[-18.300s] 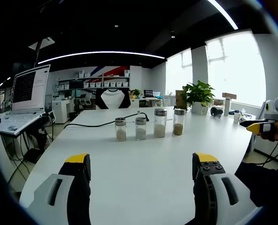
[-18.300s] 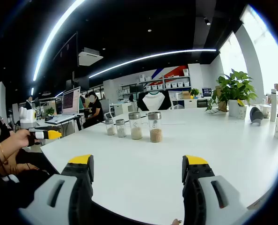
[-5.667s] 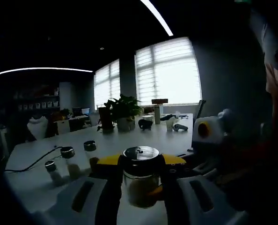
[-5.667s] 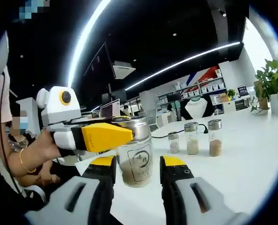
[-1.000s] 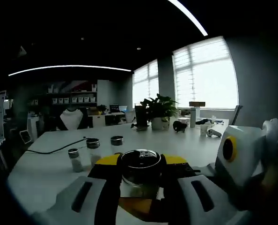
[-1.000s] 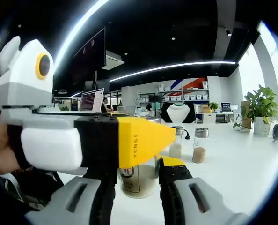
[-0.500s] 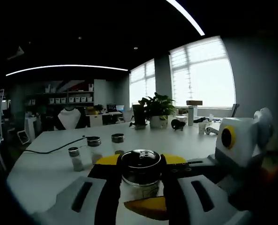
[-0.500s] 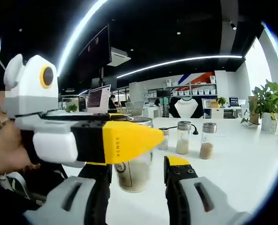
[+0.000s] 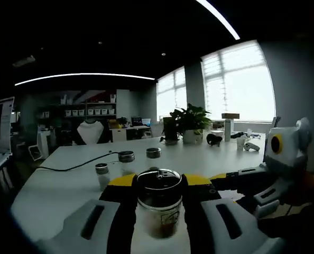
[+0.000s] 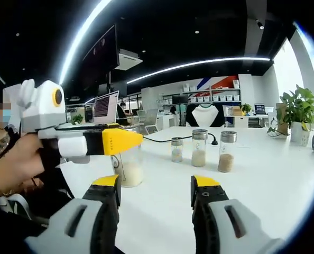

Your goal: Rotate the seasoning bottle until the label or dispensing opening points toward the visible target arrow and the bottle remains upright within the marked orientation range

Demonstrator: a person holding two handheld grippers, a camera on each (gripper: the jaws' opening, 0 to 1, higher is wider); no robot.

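Between the yellow tips of the left tongs (image 9: 158, 182), the seasoning bottle (image 9: 159, 203) is standing upright with its metal shaker lid toward the camera, the tips pinching it just under the lid. In the right gripper view the same bottle (image 10: 128, 166) is resting on the white tabletop (image 10: 262, 174), well apart from the three other shakers (image 10: 198, 148) lined up behind it. The right tongs (image 10: 156, 185) are spread and holding nothing, hanging near the bottle but clear of it. A printed mark is showing on the bottle's glass in the left gripper view, though no target arrow is visible on the tabletop around the bottle, so I cannot tell whether the turn is finished. Judging by the left grip, the rotation is likely under way; releasing the bottle upright is what remains.
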